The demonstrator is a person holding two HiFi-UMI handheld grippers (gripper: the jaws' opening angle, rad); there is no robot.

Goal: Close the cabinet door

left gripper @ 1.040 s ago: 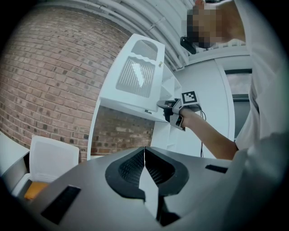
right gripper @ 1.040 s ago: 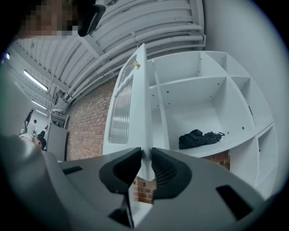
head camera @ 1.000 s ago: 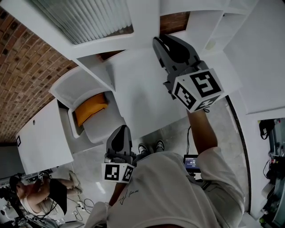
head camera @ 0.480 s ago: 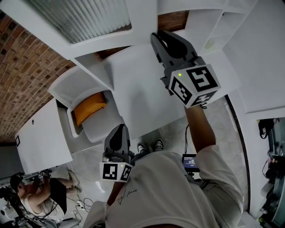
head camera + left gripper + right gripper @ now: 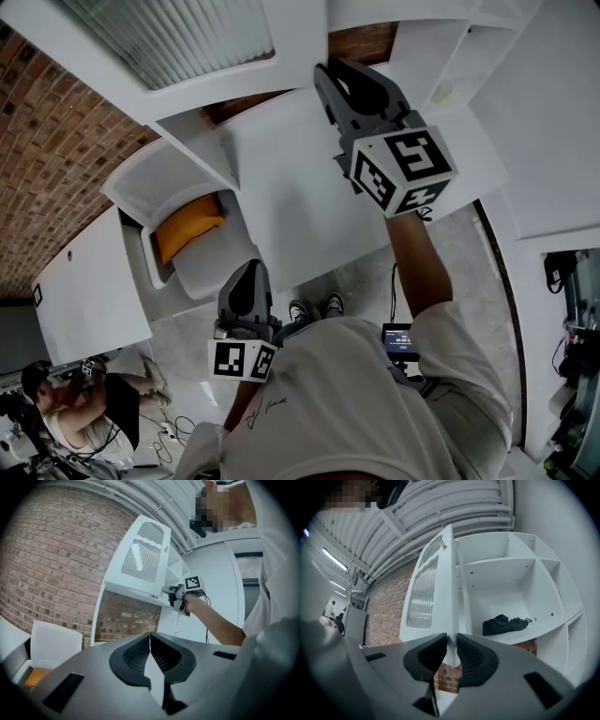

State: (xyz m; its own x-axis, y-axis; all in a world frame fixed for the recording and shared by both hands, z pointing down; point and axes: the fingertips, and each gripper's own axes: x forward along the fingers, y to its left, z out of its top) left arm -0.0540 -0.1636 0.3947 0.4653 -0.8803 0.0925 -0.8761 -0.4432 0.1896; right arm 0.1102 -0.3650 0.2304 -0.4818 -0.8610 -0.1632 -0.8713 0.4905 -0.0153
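Observation:
The cabinet door (image 5: 281, 70) is white with a ribbed glass panel (image 5: 178, 37) and stands swung open from the white shelf cabinet (image 5: 506, 578). My right gripper (image 5: 330, 80) is raised at arm's length, and its jaws pinch the door's (image 5: 443, 588) lower edge, which runs up between them at the right gripper (image 5: 452, 639). The left gripper view shows the same door (image 5: 143, 557) with the right gripper (image 5: 180, 595) at its bottom corner. My left gripper (image 5: 248, 281) hangs low by my torso, shut and holding nothing, its tips (image 5: 150, 637) together.
A black cloth bundle (image 5: 504, 624) lies on a cabinet shelf. Below are a white chair with an orange cushion (image 5: 187, 230), a white table (image 5: 291, 206) and a low white cabinet (image 5: 89, 300). A brick wall (image 5: 56, 141) runs behind. A person sits at lower left (image 5: 75, 412).
My right gripper has shifted slightly up and to the left, staying on the door's edge. The left gripper has drifted a little down and left.

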